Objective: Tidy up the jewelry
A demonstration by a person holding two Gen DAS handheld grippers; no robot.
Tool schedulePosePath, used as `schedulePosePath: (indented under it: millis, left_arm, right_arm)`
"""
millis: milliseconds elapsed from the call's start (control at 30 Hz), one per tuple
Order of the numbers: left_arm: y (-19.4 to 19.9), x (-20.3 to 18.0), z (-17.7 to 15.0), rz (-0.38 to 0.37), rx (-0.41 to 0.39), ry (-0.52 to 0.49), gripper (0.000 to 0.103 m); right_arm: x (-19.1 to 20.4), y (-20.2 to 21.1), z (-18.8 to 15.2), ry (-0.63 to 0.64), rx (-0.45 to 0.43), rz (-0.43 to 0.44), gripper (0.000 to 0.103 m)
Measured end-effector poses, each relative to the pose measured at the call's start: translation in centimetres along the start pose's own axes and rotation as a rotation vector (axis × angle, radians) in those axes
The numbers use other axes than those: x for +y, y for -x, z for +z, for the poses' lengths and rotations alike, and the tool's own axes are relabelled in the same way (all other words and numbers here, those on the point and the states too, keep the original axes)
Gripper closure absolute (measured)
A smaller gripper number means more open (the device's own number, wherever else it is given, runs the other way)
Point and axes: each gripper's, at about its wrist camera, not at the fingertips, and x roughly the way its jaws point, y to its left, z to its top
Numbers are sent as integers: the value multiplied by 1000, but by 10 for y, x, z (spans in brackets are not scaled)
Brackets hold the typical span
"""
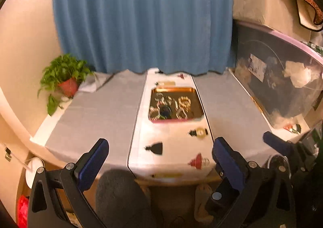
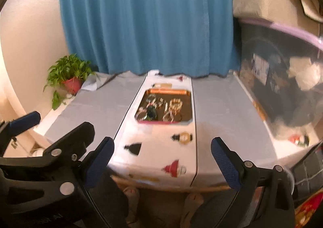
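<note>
**Listener:** What holds the jewelry, and where does it sit?

**Operator:** I see a shallow rectangular tray with a copper-gold rim and dark floor (image 1: pixel 198 106) lying flat on a white table runner printed with small lantern and hat shapes (image 1: pixel 171 147). The runner goes down the middle of a table under a grey cloth (image 1: pixel 97 115), and the tray sits on the runner's far half, well apart from my grippers. Inside it is a loose cluster of gold and silver jewelry (image 1: pixel 171 107): ring-shaped pieces like bangles, chain-like bits and one dark round item. The picture is blurred, so I cannot tell the pieces apart further.

**Listener:** Any other containers?

**Operator:** At the table's right edge stands a large clear plastic storage bin with a lilac lid (image 1: pixel 282 78), holding dark and white things I cannot identify. A beige fabric box (image 1: pixel 262 0) rests on top of it. At the far left corner a green leafy plant in a red pot (image 1: pixel 66 78) stands before a blue curtain (image 1: pixel 141 16).

**Listener:** And the jaws?

**Operator:** My left gripper (image 1: pixel 160 162) has its blue-padded jaws spread wide, with nothing between them and touching nothing; it hangs over the table's near edge. My right gripper (image 2: pixel 161 164) is the same: wide apart, empty, clear of the cloth. Each shows in the other's view, side by side.
</note>
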Motion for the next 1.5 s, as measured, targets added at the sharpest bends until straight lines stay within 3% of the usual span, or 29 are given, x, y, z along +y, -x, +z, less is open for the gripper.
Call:
schedulePosePath:
  millis: [433, 1500]
  left_arm:
    - [-4, -20, -9, -14, 20, -51, 0]
    - [-10, -18, -8, -8, 32, -40, 0]
  right_arm:
    - [-18, 1, -14, -61, 21, -61, 7]
    - [-18, -6, -12, -60, 35, -69, 7]
